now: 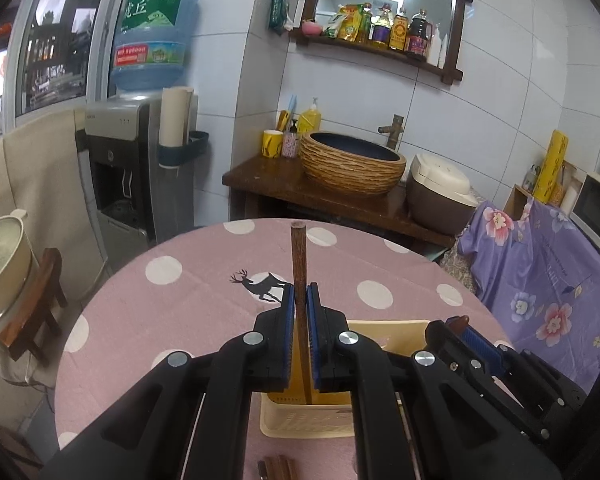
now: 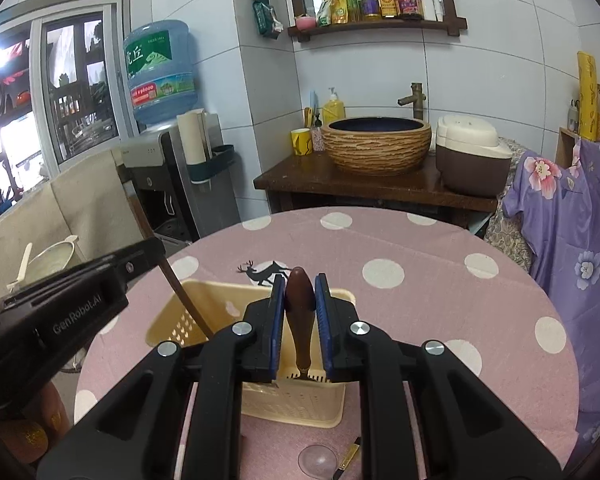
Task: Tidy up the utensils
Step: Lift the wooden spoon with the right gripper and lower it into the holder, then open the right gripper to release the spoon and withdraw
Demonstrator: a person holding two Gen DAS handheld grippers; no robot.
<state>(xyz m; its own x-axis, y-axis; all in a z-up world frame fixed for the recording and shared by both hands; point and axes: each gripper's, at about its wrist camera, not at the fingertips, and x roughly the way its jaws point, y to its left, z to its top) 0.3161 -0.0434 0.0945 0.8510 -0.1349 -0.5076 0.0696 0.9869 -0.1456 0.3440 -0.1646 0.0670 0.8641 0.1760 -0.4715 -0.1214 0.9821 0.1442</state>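
Note:
A cream slotted plastic basket [image 2: 172,322] stands on the pink polka-dot table [image 2: 420,264]. My left gripper [image 1: 300,294] is shut on a dark wooden chopstick [image 1: 298,256] that stands upright with its lower end inside the basket [image 1: 300,424]. My right gripper [image 2: 299,286] is shut on a rounded brown wooden handle [image 2: 300,296]; its metal lower end reaches down into the basket. In the right wrist view the left gripper [image 2: 152,250] comes in from the left with the chopstick [image 2: 184,300] slanting into the basket. The right gripper [image 1: 460,326] shows at the right of the left wrist view.
More brown wooden sticks [image 1: 278,466] lie on the table in front of the basket. A small utensil with a yellowish handle [image 2: 350,458] and a clear round disc [image 2: 317,460] lie near the front edge. Beyond the table stand a sink counter [image 2: 380,184] and water dispenser [image 1: 136,168].

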